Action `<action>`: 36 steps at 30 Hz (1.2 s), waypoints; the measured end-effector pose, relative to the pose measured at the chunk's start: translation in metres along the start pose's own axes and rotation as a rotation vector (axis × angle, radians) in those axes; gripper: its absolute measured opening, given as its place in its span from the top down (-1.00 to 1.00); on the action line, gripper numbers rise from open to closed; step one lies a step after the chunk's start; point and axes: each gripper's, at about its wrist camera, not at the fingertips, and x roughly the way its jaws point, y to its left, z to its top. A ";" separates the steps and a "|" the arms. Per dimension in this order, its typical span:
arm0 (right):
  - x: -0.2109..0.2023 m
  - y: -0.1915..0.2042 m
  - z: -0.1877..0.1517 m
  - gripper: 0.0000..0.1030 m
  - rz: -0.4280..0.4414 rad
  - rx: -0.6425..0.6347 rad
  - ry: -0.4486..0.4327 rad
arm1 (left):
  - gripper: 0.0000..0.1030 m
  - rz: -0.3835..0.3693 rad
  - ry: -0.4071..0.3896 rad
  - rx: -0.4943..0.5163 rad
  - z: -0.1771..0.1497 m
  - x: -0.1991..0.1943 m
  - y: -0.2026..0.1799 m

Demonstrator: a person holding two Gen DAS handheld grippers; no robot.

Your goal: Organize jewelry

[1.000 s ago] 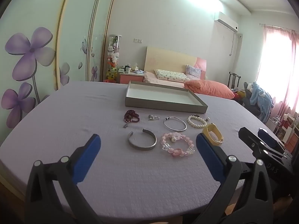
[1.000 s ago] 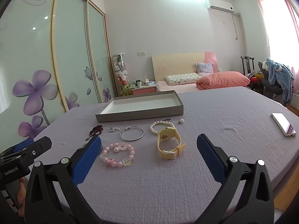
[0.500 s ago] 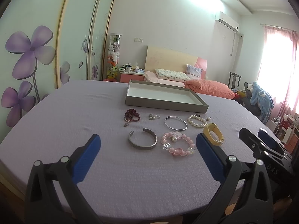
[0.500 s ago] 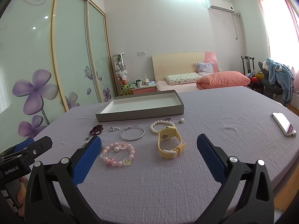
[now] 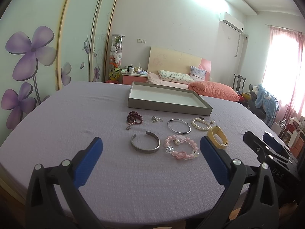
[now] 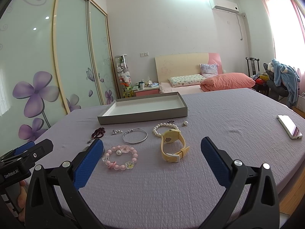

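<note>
Jewelry lies loose on the lavender worktop [image 5: 76, 114] before an empty grey tray [image 5: 167, 108]: silver cuff [image 5: 145, 145], pink bead bracelet [image 5: 181, 147], yellow watch [image 6: 172, 145], pearl bracelet [image 5: 201, 124]. Left gripper [image 5: 150, 152] and right gripper [image 6: 152, 152] hover with jaws spread, holding nothing.

— What are those tools made of? The left tool [image 5: 150, 148], look: black plastic arms, triangular cut-outs, blue textured pads [image 5: 89, 160] on the inner faces.

— Silver round rivets [image 5: 65, 162] at the joints, two a side. The right tool [image 6: 152, 150] is built the same, with blue pads [image 6: 215, 162] and shiny rivets.

— White lettering too. "GenRobot.AI" on the left one's black body, seen from the right camera. And "DAS" on the right one's body.

— A bit of a hand [image 6: 21, 202] shows under that black body.
</note>
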 end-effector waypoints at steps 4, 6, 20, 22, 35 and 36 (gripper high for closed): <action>0.000 -0.002 -0.003 -0.97 0.001 0.001 0.001 | -0.96 0.001 0.000 -0.001 0.000 0.000 0.000; 0.000 -0.002 -0.004 -0.97 0.001 0.000 0.000 | -0.96 0.001 -0.001 -0.002 -0.001 -0.001 -0.001; 0.001 -0.001 -0.003 -0.97 0.000 0.000 -0.002 | -0.96 0.001 0.000 -0.002 -0.001 -0.001 0.001; 0.001 -0.001 -0.004 -0.97 0.000 0.001 -0.002 | -0.96 0.001 0.001 -0.002 -0.001 0.000 0.001; 0.001 -0.001 -0.003 -0.97 0.001 0.002 0.000 | -0.96 0.001 0.004 -0.001 -0.001 -0.001 0.001; 0.002 -0.001 -0.004 -0.97 0.002 0.002 0.001 | -0.96 0.002 0.004 -0.001 -0.001 -0.001 0.001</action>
